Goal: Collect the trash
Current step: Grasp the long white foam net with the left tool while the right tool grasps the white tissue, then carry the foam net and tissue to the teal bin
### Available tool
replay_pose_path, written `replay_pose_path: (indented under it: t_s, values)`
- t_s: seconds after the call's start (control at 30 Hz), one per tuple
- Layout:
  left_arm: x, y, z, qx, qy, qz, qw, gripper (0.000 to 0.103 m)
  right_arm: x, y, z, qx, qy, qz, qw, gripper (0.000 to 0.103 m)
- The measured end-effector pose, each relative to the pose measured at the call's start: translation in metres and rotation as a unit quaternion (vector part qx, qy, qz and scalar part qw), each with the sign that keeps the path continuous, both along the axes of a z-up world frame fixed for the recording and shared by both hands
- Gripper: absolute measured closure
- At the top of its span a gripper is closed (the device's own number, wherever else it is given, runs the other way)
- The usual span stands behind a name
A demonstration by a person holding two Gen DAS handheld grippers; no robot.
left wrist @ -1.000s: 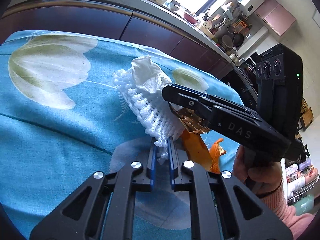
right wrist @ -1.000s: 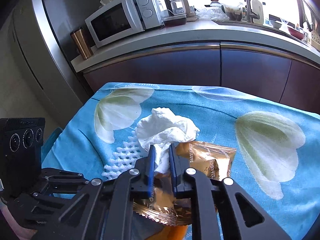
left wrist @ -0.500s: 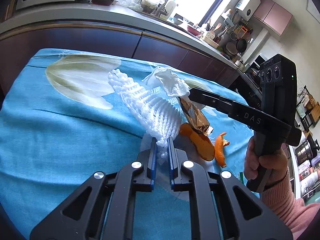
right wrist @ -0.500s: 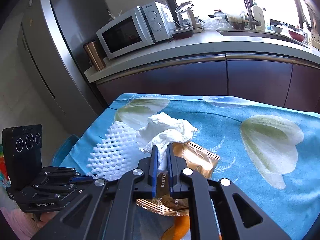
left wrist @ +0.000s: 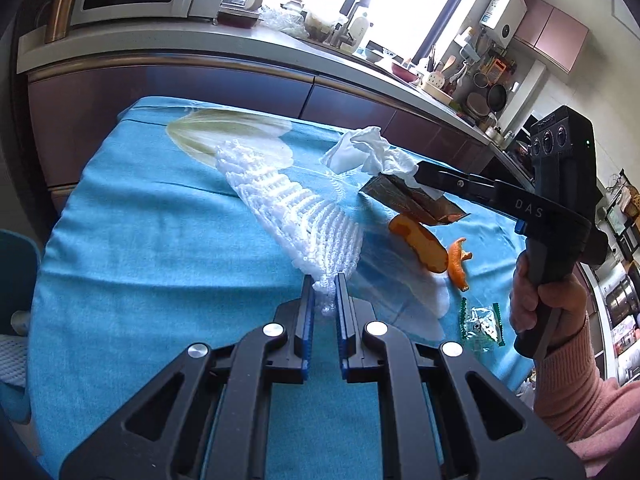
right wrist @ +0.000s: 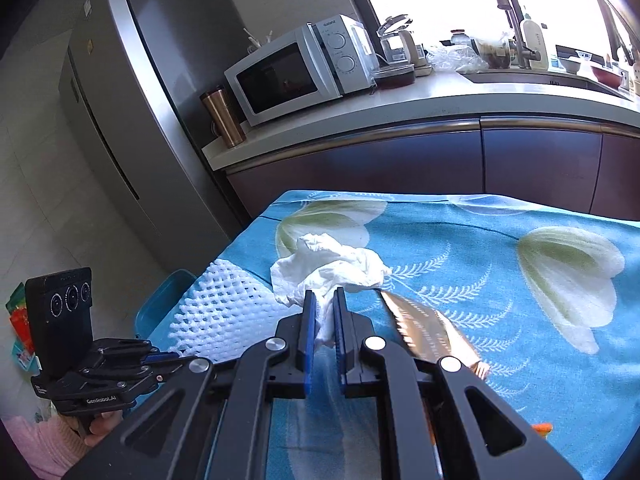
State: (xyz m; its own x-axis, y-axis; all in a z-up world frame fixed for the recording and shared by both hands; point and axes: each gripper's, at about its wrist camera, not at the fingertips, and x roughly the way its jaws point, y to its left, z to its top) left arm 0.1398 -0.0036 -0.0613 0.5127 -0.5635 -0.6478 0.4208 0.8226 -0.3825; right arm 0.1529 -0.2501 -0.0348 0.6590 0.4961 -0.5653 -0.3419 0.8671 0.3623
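Observation:
My left gripper is shut on the end of a white foam fruit net, which stretches away over the blue tablecloth; the net also shows in the right wrist view. My right gripper is shut on a crumpled white tissue and holds it above the table. The tissue also shows in the left wrist view. A gold snack wrapper hangs beside and under the right gripper; whether it is pinched too, I cannot tell.
Orange peel pieces and a small green-edged clear wrapper lie on the cloth to the right. A blue bin stands off the table's left edge. A kitchen counter with a microwave runs behind the table.
Both grippers have risen and pulled back with their loads. The tissue and gold wrapper have lifted off the table, and the foam net has stretched out toward my left gripper.

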Motion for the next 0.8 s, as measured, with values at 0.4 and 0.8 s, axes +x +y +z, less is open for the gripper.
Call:
replay_pose_path:
  t_s: [0.4,0.8]
  values:
    - [-0.027,0.040,-0.002,-0.012,-0.001,0.028,0.9995,0.093,-0.027,0.036,0.002,0.015,-0.011,0.046,0.999,0.095]
    - [-0.050,0.074,0.001,-0.011,-0.010,0.052,0.9985,0.093,-0.039,0.066,-0.004,0.032,-0.002,0.073,0.997,0.095]
